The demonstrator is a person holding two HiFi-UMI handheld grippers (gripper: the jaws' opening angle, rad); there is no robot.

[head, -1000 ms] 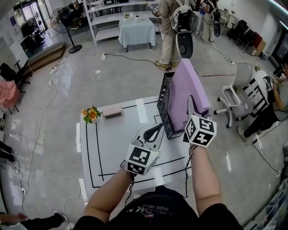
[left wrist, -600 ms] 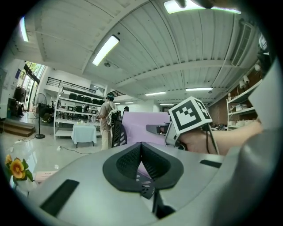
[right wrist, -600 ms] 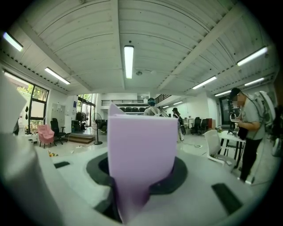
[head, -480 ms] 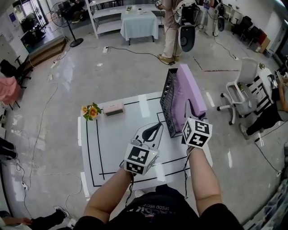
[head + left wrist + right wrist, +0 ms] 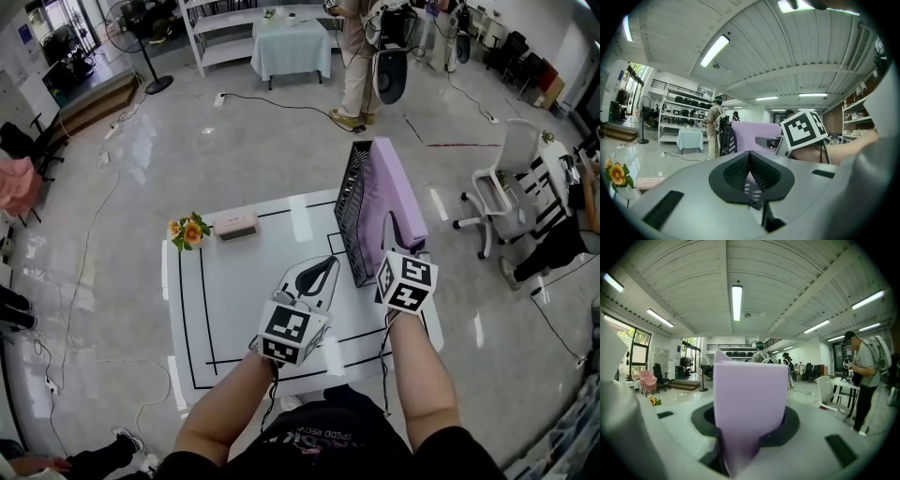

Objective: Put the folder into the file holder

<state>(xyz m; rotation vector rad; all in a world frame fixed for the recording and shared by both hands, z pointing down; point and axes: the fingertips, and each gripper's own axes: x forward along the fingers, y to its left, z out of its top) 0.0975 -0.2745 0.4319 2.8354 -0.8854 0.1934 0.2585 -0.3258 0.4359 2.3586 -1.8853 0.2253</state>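
Lilac folder is standing on edge against the black file holder on the white tabletop in the head view, with the right claw at its near end. Left gripper view: the left claw is pressing its jaws together, empty. Right gripper view: jaws are clamping the folder, having just been opening slightly.

The room is bright, lit evenly by long ceiling lamps, with daylight from windows at the far left. The glossy floor shows pale glare and shadows are soft. Both gripper views bend strongly at the edges, with dark corners. The near folder is out of focus.
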